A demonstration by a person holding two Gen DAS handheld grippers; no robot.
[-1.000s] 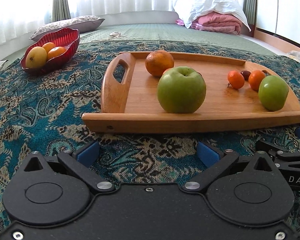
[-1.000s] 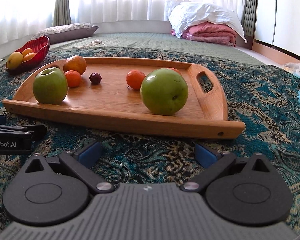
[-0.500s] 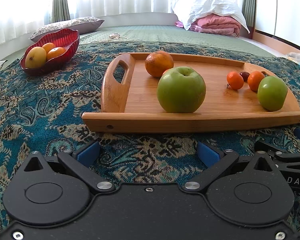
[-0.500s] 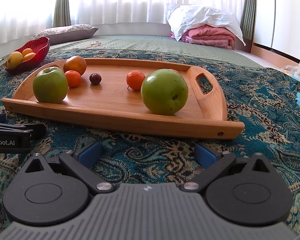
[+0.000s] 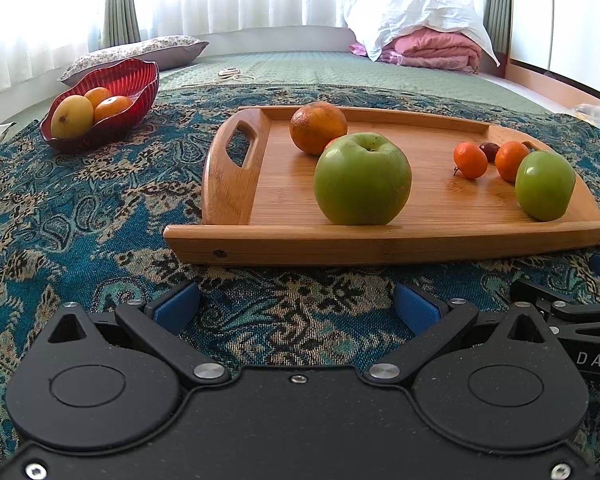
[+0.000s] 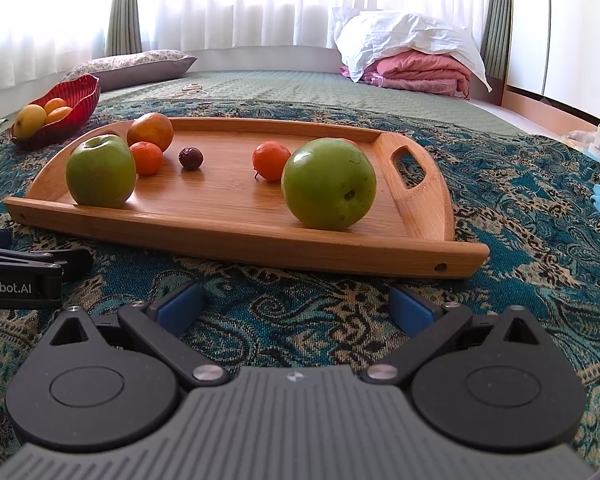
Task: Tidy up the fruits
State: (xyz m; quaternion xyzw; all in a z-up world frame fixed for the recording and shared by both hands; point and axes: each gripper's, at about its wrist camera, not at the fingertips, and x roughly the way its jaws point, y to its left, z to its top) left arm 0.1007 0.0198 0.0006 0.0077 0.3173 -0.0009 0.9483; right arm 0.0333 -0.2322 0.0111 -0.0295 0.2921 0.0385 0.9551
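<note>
- A wooden serving tray with cut-out handles [image 5: 236, 184] [image 6: 424, 200] lies flat on a teal paisley-patterned cloth [image 5: 80, 216] [image 6: 540, 216], and it carries the loose fruit.
- In the left wrist view, a large green apple [image 5: 363, 179] [image 6: 101, 171] sits near the tray's front rim, stem dimple up, with a round orange [image 5: 318, 127] [image 6: 150, 131] just behind it.
- A second green apple [image 5: 545, 191] [image 6: 329, 183] rests at the tray's other end; in the right wrist view it lies tilted, its calyx end facing the camera.
- Between the apples sit two small tangerines [image 5: 470, 160] [image 6: 271, 160] and [image 5: 511, 161] [image 6: 146, 157], plus a small dark reddish fruit [image 5: 489, 150] [image 6: 191, 158].
- A red ribbed glass bowl [image 5: 136, 80] [image 6: 80, 94] stands on the cloth well apart from the tray, holding a yellow fruit [image 5: 72, 116] [image 6: 29, 120] and orange ones.
- The left hand-held gripper [image 5: 296, 308] rests low over the cloth in front of the tray, blue pads spread wide, nothing between them.
- The right hand-held gripper [image 6: 294, 306] sits likewise, jaws parted and empty, just beside the left one.
- Behind lie a green quilted bed [image 5: 300, 68], a patterned pillow [image 5: 140, 50], folded pink and white bedding [image 6: 412, 60] and white curtains.
</note>
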